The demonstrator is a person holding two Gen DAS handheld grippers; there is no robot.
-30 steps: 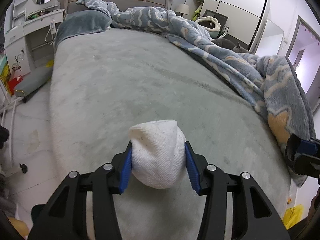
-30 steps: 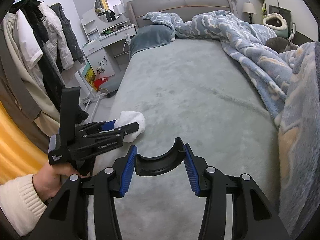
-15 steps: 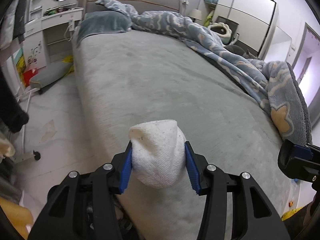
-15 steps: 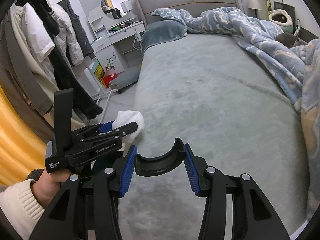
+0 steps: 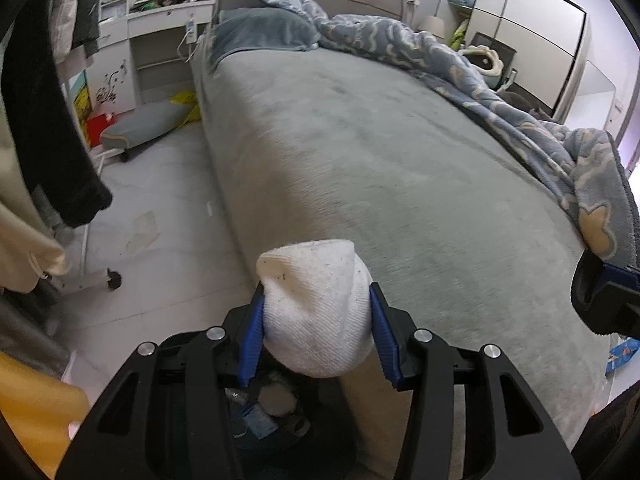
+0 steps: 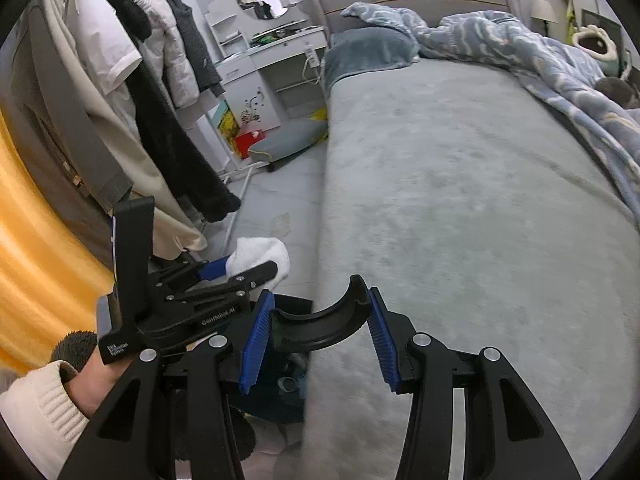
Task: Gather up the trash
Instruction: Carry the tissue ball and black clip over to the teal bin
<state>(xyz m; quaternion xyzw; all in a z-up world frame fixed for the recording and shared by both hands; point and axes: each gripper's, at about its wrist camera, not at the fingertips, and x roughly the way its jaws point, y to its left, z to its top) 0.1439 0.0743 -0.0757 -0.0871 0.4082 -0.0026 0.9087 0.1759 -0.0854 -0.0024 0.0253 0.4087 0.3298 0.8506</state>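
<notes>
From the left wrist, the left gripper (image 5: 316, 320) pinches a white sock (image 5: 316, 308) between its blue pads, carried as trash. Below the claw lies a dark bin (image 5: 276, 412) holding scraps; ahead, the bed (image 5: 380, 152).

From the right wrist, the right gripper (image 6: 316, 328) clamps a black curved piece (image 6: 320, 326). The bed's edge lies just beside the bin, crowding any drop.

a grey-covered bed (image 5: 400, 168) carries a blue pillow (image 5: 260, 36) and rumpled blue blanket (image 5: 500, 92).
</notes>
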